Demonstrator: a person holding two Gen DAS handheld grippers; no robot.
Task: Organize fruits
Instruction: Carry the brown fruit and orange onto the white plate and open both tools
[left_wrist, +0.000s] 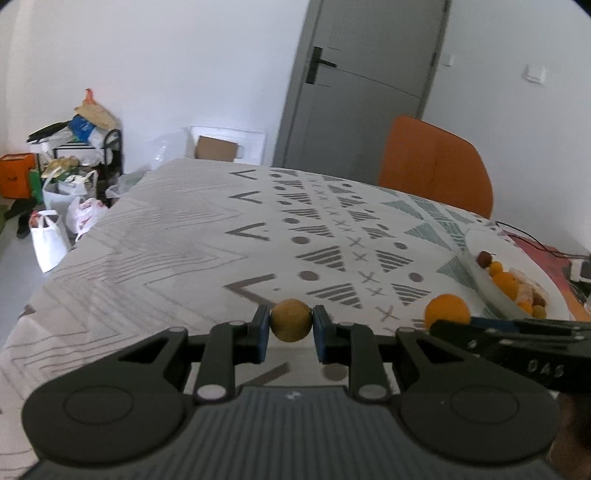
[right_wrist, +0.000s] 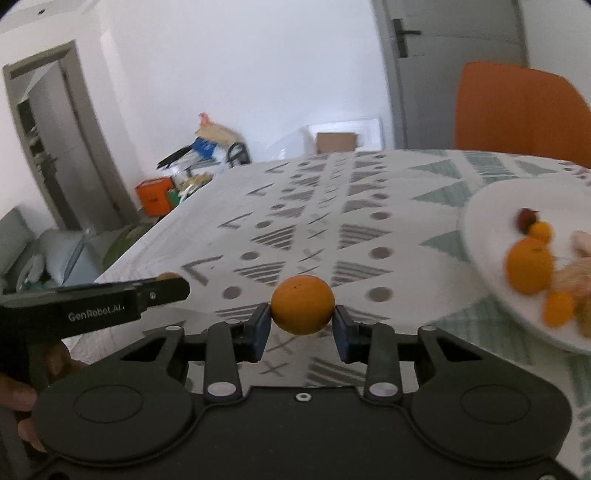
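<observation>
White walls (left_wrist: 177, 74) are enclosing the room, with a grey door (left_wrist: 362, 85) standing shut behind an orange chair (left_wrist: 436, 166) that is sitting at the table's far right edge. Bags and boxes (left_wrist: 70, 166) are piling up on the floor past the far left corner. Covering the table is a white cloth with grey and green patterns (left_wrist: 184, 236), which is filling most of both views.

Near the right edge a white plate (right_wrist: 491, 206) is carrying several oranges (right_wrist: 530, 264), a dark red fruit (right_wrist: 526, 218) and some pale pieces that are too blurred to name.

Over the near part of the cloth, the left gripper (left_wrist: 291, 323) is pinching a small yellow-brown fruit (left_wrist: 291, 319) between narrow blue pads. Just beside it, the right gripper (right_wrist: 303, 314) is holding an orange (right_wrist: 303, 304), its pads appearing to be pressing both sides, though the right-hand contact is looking slight.
</observation>
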